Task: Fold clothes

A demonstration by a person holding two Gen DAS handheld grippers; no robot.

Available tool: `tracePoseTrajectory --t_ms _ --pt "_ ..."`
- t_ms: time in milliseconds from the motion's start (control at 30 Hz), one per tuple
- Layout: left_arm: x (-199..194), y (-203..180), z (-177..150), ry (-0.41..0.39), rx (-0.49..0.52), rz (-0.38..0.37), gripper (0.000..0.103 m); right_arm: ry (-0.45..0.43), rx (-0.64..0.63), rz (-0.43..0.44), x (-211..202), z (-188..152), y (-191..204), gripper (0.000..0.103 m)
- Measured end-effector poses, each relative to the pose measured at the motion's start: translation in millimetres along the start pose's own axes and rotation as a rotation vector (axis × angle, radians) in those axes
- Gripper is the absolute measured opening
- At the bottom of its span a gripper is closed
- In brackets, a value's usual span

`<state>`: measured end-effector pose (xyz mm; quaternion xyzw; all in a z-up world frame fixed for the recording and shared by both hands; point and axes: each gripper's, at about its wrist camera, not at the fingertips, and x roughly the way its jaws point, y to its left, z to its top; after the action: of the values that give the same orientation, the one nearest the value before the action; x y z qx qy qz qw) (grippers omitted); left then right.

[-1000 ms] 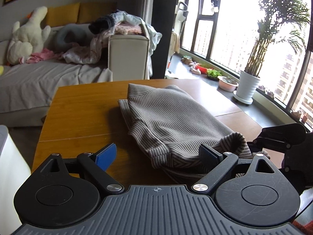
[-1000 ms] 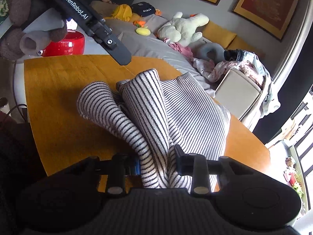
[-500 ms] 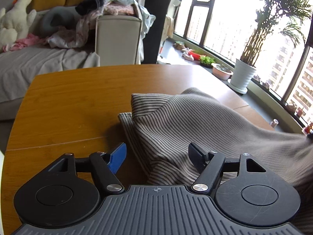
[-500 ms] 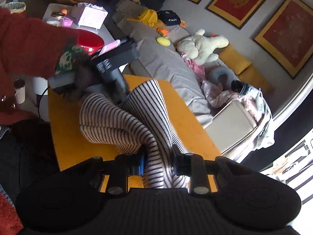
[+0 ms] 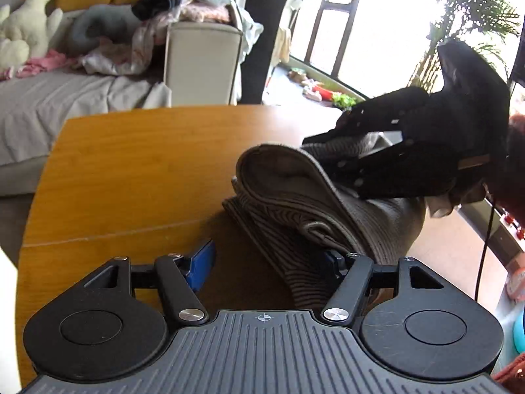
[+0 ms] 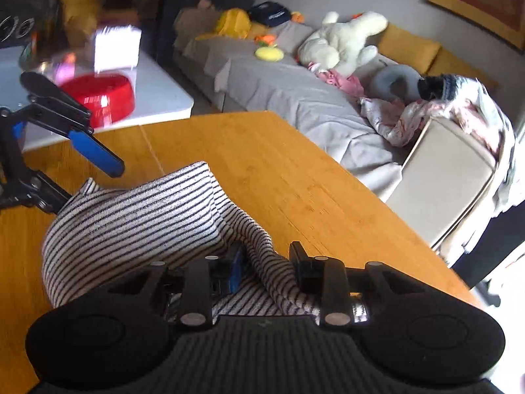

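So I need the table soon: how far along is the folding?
Partly done. The striped garment already lies doubled on the wooden table. In hand: the right tool, its jaws opening, has a fold of it between them; the left tool is closing beside its edge. Left: flattening and squaring.

From my left claw (image 5: 267, 264) I see the folded garment (image 5: 295, 203) lying on the worktop (image 5: 131, 170) toward its right edge, the near end between my claw's fingers. My right claw (image 5: 331, 151) sits on the garment's far right side. Beyond the worktop's far edge stands a sofa (image 5: 65, 98) with a plush toy (image 5: 23, 39) and heaped clothes (image 5: 183, 16). From my right claw (image 6: 265, 262), the garment (image 6: 131, 216) lies by the near left corner, a side table (image 6: 157, 92) off the left edge.
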<state>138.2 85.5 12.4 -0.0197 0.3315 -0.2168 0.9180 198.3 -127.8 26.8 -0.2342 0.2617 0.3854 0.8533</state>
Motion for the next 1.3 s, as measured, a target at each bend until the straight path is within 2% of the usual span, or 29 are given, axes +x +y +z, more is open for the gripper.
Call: tracePoseTrajectory --t_ms 200,267,433,533,600,700,733,800,900,933,1000,1067,1167,1300 --pt "-18.4 -21.8 19.6 -0.103 0.056 -0.009 0.069 -0.044 0.135 0.022 -3.5 -13.3 -23.0 0.034" --pt "-22.6 -28.4 25.1 -0.15 0.089 0.022 0.071 -0.048 0.149 0.031 -3.4 -15.8 -25.2 0.037" --pt "-34.4 -18.0 40.9 -0.216 0.036 0.028 0.074 -0.05 0.148 0.014 -0.4 -13.5 -21.1 0.038" --pt "-31.6 -23.7 43.2 -0.194 0.023 -0.076 0.074 -0.05 0.168 0.013 -2.1 -10.7 -23.1 0.039" --pt "-22.4 -34.9 40.4 -0.172 0.052 -0.134 0.074 -0.055 0.16 0.004 -8.1 -8.8 -23.1 0.039" --pt "1.1 -48.9 34.2 -0.118 0.077 -0.201 0.073 -0.062 0.15 -0.008 -17.2 -5.9 -23.1 0.049" --pt "10.2 -50.6 32.5 -0.095 0.074 -0.211 0.073 -0.07 0.148 -0.023 -22.9 -5.4 -24.2 0.055" --pt "28.2 -51.4 29.4 -0.057 0.077 -0.192 0.071 -0.092 0.149 -0.065 -36.6 -5.6 -27.7 0.062" --pt "44.8 -42.7 25.8 -0.026 0.069 -0.14 0.068 -0.141 0.192 -0.157 -58.1 -8.9 -32.4 0.063" --pt "47.8 -38.4 25.3 -0.022 0.058 -0.127 0.068 -0.167 0.212 -0.163 -65.1 -11.1 -32.2 0.06" --pt "50.5 -28.6 25.4 -0.022 0.032 -0.104 0.068 -0.208 0.248 -0.157 -75.4 -15.8 -31.1 0.047" --pt "50.5 -19.0 26.0 -0.021 0.005 -0.091 0.068 -0.185 0.267 -0.141 -69.0 -20.7 -29.3 0.046" --pt "52.7 -5.0 25.4 -0.007 -0.036 -0.073 0.076 -0.076 0.299 -0.169 -37.7 -32.2 -29.7 0.046" --pt "54.2 12.1 23.1 0.012 -0.087 -0.05 0.077 -0.09 0.456 -0.147 -19.6 -46.9 -48.5 0.057"
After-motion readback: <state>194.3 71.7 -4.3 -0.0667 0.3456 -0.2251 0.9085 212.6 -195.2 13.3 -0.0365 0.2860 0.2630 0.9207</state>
